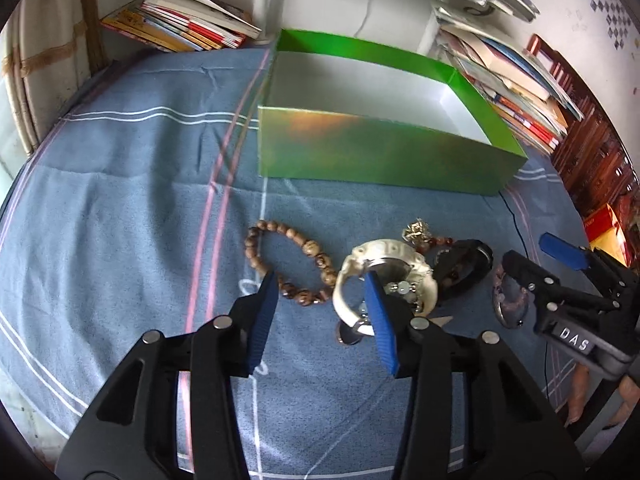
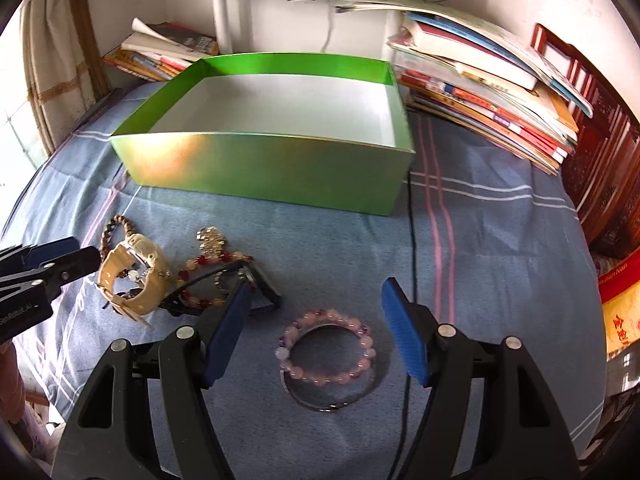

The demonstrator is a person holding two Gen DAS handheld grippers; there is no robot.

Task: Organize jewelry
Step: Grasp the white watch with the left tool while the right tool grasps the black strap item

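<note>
The left gripper sits at lower centre of the left wrist view, its blue fingers apart. The right-hand finger lies against or inside the strap loop of a cream watch; the other finger stands beside a brown wooden bead bracelet. Whether the pads press on the watch cannot be told.

The right gripper occupies the lower centre of the right wrist view, fingers apart. A pink bead bracelet lies flat between them, on top of a metal bangle, with neither finger touching it.

The jewelry rests on a blue striped cloth covering the surface. Left of the pink bracelet in the right wrist view lie a black watch, a red and pale bead bracelet and a small gold-coloured piece, grouped close together beside the cream watch.

An open green box, with nothing visible on its white floor, stands behind the jewelry at mid-frame. Stacks of books lie at upper right and upper left. A dark cable runs down the cloth at right of centre.
</note>
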